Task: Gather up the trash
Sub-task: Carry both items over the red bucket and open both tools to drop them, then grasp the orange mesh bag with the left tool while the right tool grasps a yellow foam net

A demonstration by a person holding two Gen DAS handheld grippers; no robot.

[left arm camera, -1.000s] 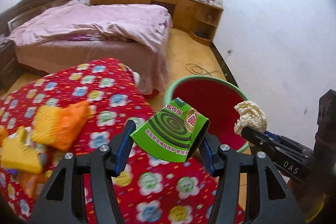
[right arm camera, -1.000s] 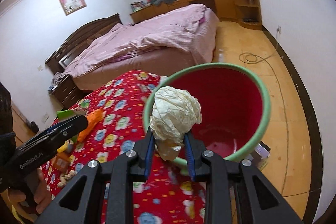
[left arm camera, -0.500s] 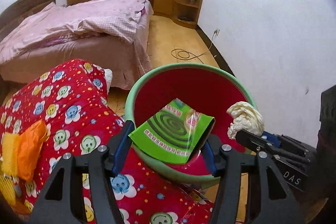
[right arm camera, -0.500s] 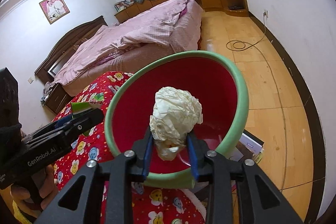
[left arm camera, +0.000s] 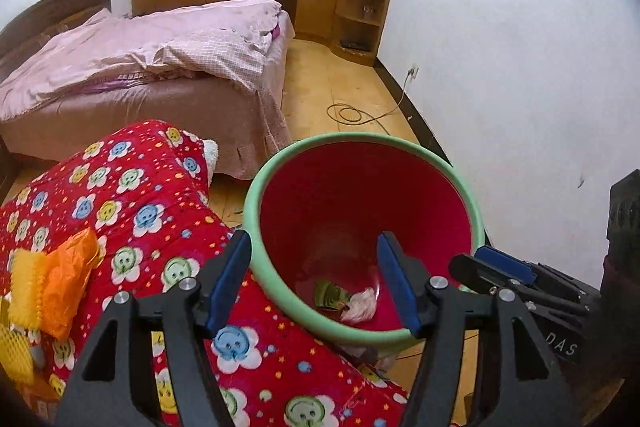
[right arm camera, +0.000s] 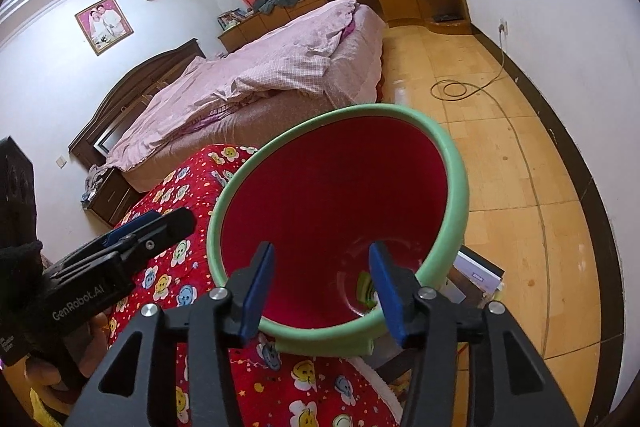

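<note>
A red bin with a green rim stands beside the red flowered quilt. At its bottom lie the green mosquito-coil box and the crumpled paper ball; the right wrist view shows only a piece of the green box. My left gripper is open and empty above the bin's near rim. My right gripper is open and empty over the bin; it also shows in the left wrist view.
The red flowered quilt carries orange and yellow wrappers at its left. A bed with pink covers stands behind. A cable lies coiled on the wooden floor. Books lie under the bin's right side.
Both grippers opened over the bin. The green box and the paper ball dropped from them to the bin's bottom.
</note>
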